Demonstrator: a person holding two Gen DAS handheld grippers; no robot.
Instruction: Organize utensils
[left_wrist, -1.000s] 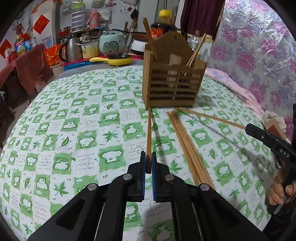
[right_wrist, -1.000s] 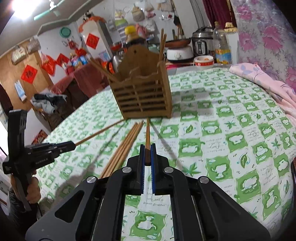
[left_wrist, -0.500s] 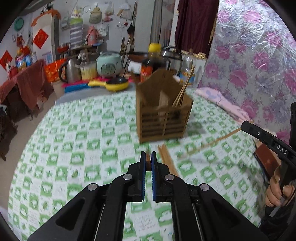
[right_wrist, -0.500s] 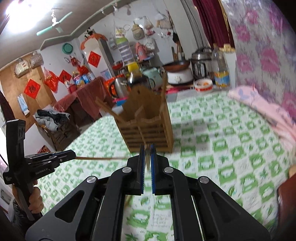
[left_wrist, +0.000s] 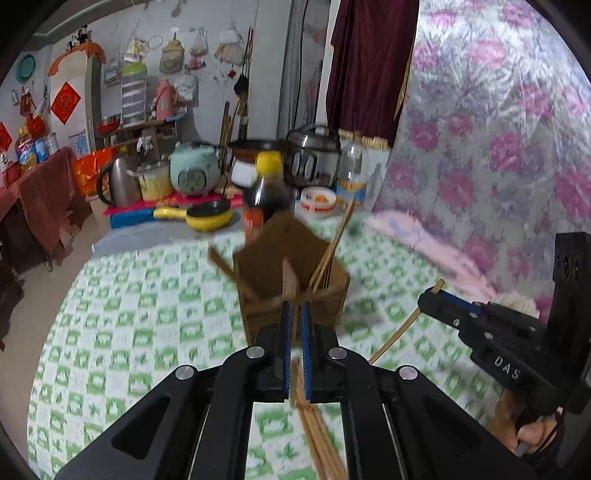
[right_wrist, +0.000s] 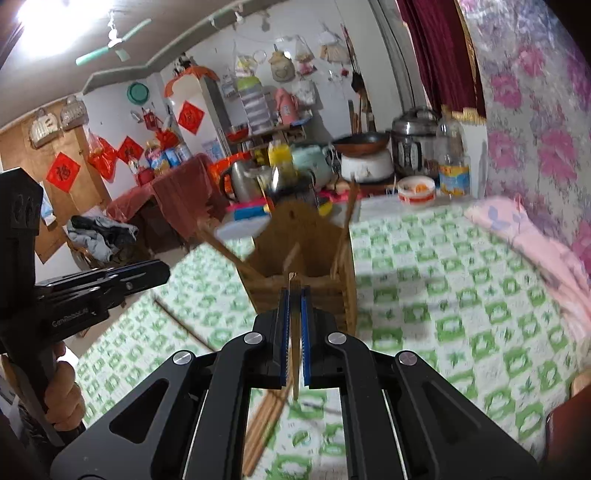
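While one chopstick is clamped in each pair of tongs, both have been lifted clear of the tabletop toward the wooden holder.

Nearest, the left tongs (left_wrist: 294, 325) are seen closed on a chopstick (left_wrist: 294, 376), and the right tongs (right_wrist: 294, 314) closed on another chopstick (right_wrist: 294, 332); a second ago both sticks lay low over the cloth, so the pickup is judged done and the drop into a compartment remains. Loose chopsticks (left_wrist: 317, 439) are left lying on the green-and-white checked tabletop (left_wrist: 147, 332) beneath. Just beyond, the holder (left_wrist: 291, 266) is seen upright with several sticks already leaning in it. Behind it stand a dark sauce bottle (left_wrist: 264, 199), a yellow pan (left_wrist: 207, 218), a kettle (left_wrist: 116, 184) and rice cookers, with red decorations on the far wall.
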